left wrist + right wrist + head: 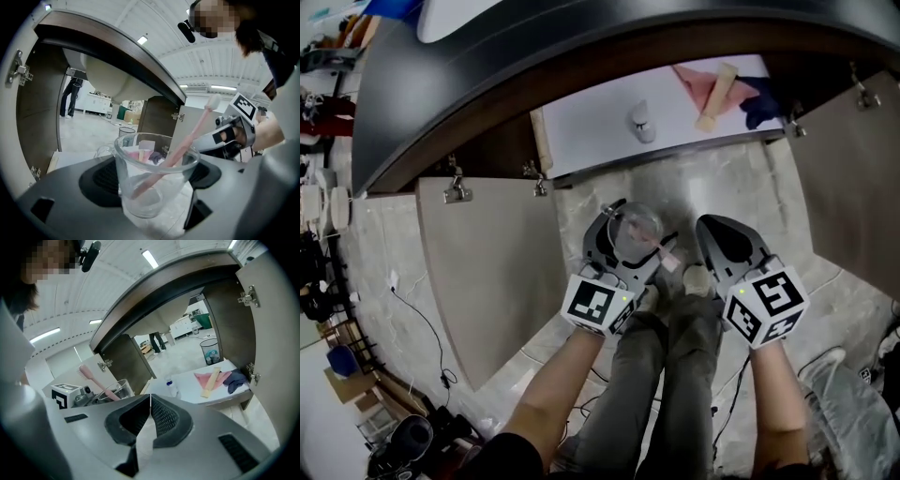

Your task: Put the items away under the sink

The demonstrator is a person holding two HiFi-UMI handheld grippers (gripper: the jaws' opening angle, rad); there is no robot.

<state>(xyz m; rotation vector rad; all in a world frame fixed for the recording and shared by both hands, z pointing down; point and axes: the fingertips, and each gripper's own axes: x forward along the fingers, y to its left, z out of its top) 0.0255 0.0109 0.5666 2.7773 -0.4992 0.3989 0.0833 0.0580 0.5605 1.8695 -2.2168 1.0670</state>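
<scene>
The open cabinet under the dark counter edge is the biggest thing ahead of me. Its left door and right door are swung wide, so the way in between them is free. Inside, the white shelf has bare room on its left half.

My left gripper is clamped, jaws wide, around the glass cup, held above the floor just in front of the shelf's near edge. My right gripper hangs beside it on the right, its jaws pressed together with nothing between them.

The risk I see is the pink toothbrush. It leans loose in the cup with its head well above the rim, so I judge that a tilt or a knock against the counter edge could tip it out. The glass may also slip against the pads if I loosen my hold.

Further in, a small bottle stands mid-shelf, the one thing I would steer around. A pink cloth, a beige stick and a dark cloth lie far right, out of the path.
</scene>
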